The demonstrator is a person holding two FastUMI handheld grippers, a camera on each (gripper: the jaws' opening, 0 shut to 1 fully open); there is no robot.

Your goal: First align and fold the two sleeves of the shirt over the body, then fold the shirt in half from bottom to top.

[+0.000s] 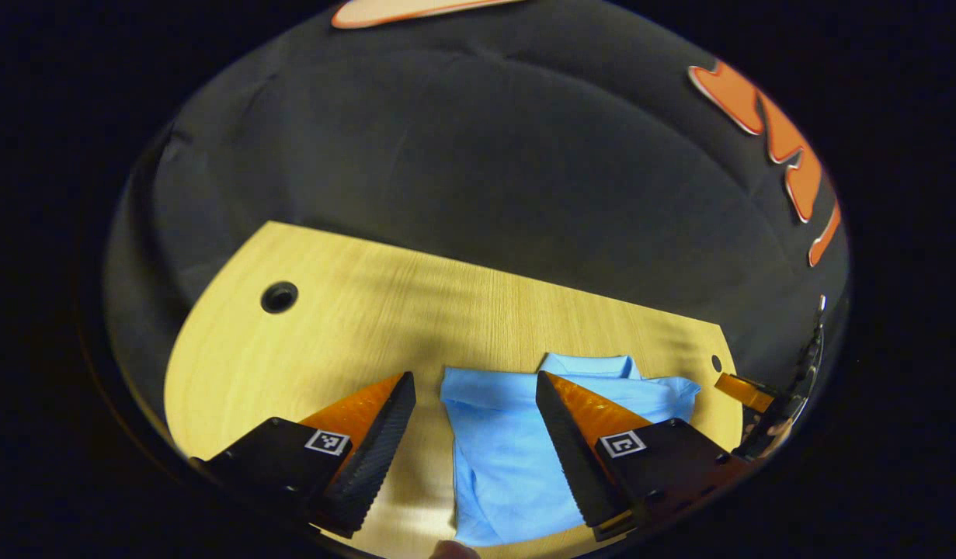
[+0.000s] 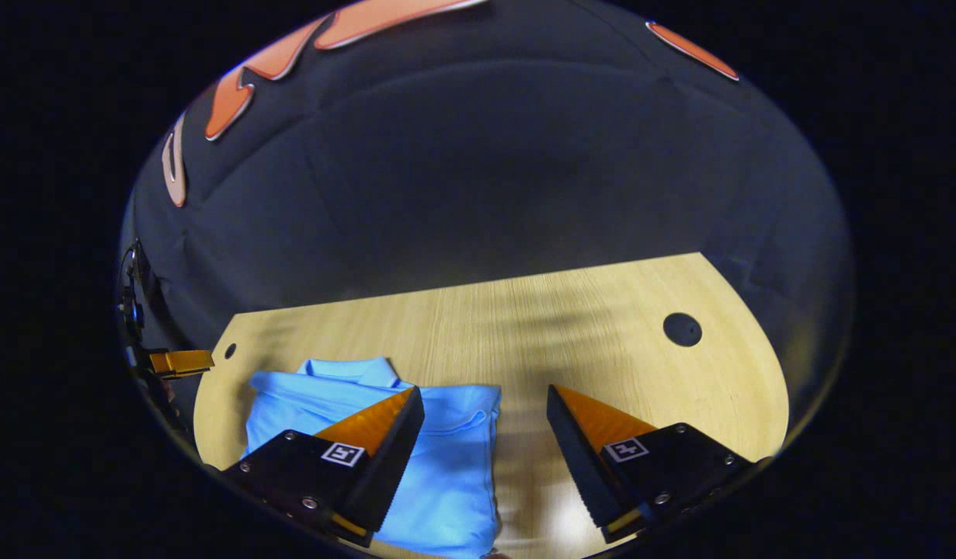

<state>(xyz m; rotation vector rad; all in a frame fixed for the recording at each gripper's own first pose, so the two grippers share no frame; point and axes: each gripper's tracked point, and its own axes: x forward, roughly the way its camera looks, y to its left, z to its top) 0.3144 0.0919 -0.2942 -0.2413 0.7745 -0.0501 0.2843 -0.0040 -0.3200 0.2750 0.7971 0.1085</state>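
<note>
Left gripper view: the left gripper (image 1: 475, 404) has its jaws wide apart and holds nothing; it hangs above the table (image 1: 345, 310), w/ the left edge of the blue shirt (image 1: 501, 442) between the two fingers. The shirt lies flat near the front of the table, collar (image 1: 588, 365) toward the booth wall, and its sides look straight and narrow, so I judge the sleeves are already folded over the body. The open jaws above this edge are probably so placed to come down on the cloth, maybe for the bottom-to-top fold, but the hem is out of the picture. At the far right the other gripper (image 1: 745, 392) shows beside the shirt; whether it touches the cloth I cannot tell. A small round hole (image 1: 279, 296) is in the table, well apart from the shirt. Right gripper view: the right gripper (image 2: 485, 407) is also wide open w/ nothing between the fingers. The shirt (image 2: 446, 473) lies under its left finger (image 2: 384, 442), and the shirt's right edge is in the gap, so both tools stand at opposite sides of the garment, approx. symmetric, which suits lifting it evenly. The left gripper (image 2: 181, 361) shows far off at the left, near the collar (image 2: 345, 371) corner. The fold in half seems not yet done.
</note>
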